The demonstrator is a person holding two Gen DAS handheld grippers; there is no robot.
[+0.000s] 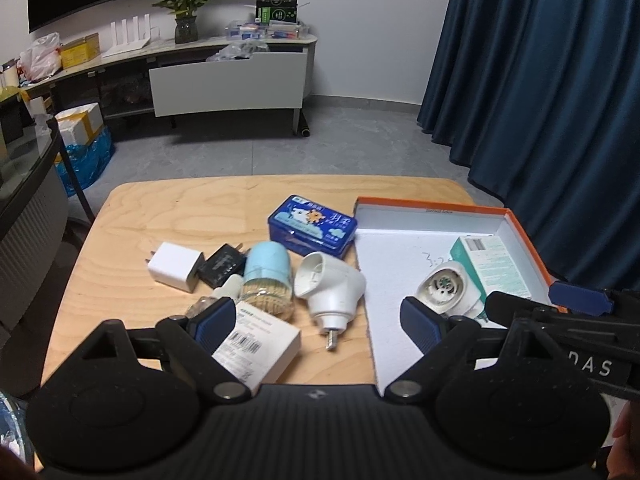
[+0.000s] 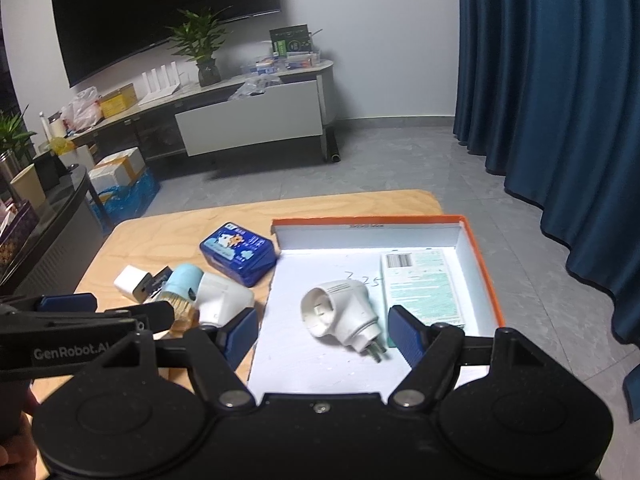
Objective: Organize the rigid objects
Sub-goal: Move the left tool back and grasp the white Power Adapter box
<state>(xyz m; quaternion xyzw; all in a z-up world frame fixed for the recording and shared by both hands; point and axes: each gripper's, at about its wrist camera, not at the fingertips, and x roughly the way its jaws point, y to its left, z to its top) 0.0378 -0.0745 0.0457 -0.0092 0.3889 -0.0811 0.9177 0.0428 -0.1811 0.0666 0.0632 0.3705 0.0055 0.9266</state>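
Note:
On the wooden table (image 1: 120, 220) lie a blue tin (image 1: 312, 226), a white charger (image 1: 175, 266), a black charger (image 1: 222, 265), a blue-capped jar of sticks (image 1: 267, 276), a white plug adapter (image 1: 332, 288) and a barcoded white carton (image 1: 256, 340). My left gripper (image 1: 318, 322) hangs open above that adapter and carton. On the right, the orange-edged box (image 2: 320, 240) holds a second white adapter (image 2: 340, 316) and a green-and-white carton (image 2: 424, 284). My right gripper (image 2: 323, 336) is open over this adapter, pads apart from it. Each gripper shows at the other view's edge.
A dark blue curtain (image 1: 540, 100) hangs beyond the table on the right. A low TV cabinet (image 1: 224, 80) with a plant (image 1: 186, 12) and clutter stands across the grey floor. A glass-topped side table (image 1: 28, 184) is at the left.

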